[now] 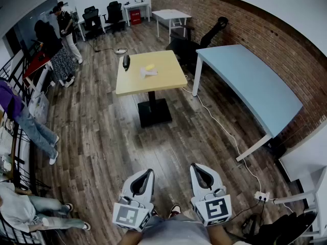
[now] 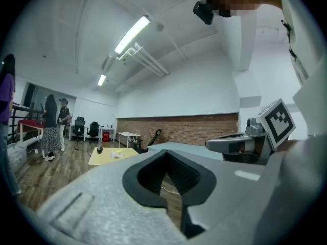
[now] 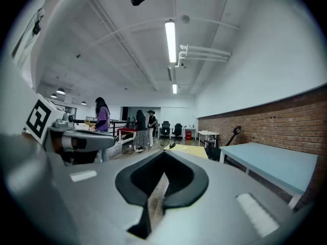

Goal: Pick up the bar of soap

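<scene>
Sitting on table [image 1: 134, 83], small yellow soap [image 1: 149, 67]

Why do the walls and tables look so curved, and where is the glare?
Head view: a wide-angle lens bows the brick wall and the blue table. Left gripper view: a round black border frames the picture, and the ceiling lamp burns white. Right gripper view: the same border, with a strip light glaring overhead.

Side by side at near end: left tongs [image 1: 148, 173], right tongs [image 1: 195, 167], apart, pointing far, roughly level; jaws of both together, nothing between.
</scene>
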`<state>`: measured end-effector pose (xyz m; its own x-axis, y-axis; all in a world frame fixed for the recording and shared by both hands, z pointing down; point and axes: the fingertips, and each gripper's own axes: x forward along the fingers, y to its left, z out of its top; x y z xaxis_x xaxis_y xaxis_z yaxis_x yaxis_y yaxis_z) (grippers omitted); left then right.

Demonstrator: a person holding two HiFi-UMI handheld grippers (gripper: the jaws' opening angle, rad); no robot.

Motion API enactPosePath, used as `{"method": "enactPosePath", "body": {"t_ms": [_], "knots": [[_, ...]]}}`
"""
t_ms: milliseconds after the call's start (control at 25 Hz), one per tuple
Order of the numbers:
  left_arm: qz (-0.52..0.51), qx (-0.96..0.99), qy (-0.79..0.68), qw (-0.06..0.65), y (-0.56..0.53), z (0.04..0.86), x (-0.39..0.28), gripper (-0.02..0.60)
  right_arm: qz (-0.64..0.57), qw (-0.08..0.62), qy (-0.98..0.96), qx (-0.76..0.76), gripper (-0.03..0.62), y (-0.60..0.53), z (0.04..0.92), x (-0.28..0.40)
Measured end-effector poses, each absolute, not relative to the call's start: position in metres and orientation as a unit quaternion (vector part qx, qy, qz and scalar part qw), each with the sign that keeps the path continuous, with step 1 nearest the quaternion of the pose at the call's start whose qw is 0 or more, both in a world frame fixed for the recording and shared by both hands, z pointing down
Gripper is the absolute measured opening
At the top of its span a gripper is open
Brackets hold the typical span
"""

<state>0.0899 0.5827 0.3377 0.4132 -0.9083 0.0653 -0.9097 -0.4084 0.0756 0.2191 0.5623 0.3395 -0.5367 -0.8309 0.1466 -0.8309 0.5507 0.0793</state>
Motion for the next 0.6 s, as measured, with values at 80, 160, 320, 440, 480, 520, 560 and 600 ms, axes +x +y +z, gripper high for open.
{"method": "enactPosePath", "body": {"t_ms": [80,160,320,440,480,520,560,600], "knots": [[0.008,0.840,-0.541,0.049,0.583,0.339,0.096,0.003,0.002,0.084,-0.877,0.474,0.000,0.562,0.341,0.224],[0.008,0.841,-0.539,0.047,0.583,0.342,0.101,0.003,0.003,0.083,-0.877,0.473,0.000,0.562,0.342,0.228],[0.007,0.839,-0.542,0.048,0.585,0.342,0.109,0.003,0.001,0.081,-0.879,0.469,0.000,0.563,0.343,0.235],[0.009,0.837,-0.545,0.046,0.585,0.339,0.114,0.003,0.002,0.078,-0.881,0.467,0.000,0.563,0.342,0.240],[0.009,0.837,-0.546,0.045,0.585,0.340,0.116,0.003,0.006,0.077,-0.881,0.466,0.000,0.563,0.343,0.242],[0.009,0.836,-0.547,0.044,0.584,0.340,0.116,0.003,0.010,0.074,-0.882,0.464,0.000,0.562,0.343,0.243],[0.010,0.835,-0.548,0.043,0.584,0.340,0.117,0.003,0.015,0.071,-0.884,0.463,0.002,0.562,0.344,0.245],[0.011,0.834,-0.550,0.042,0.583,0.340,0.118,0.003,0.019,0.067,-0.884,0.462,0.002,0.561,0.344,0.247]]}}
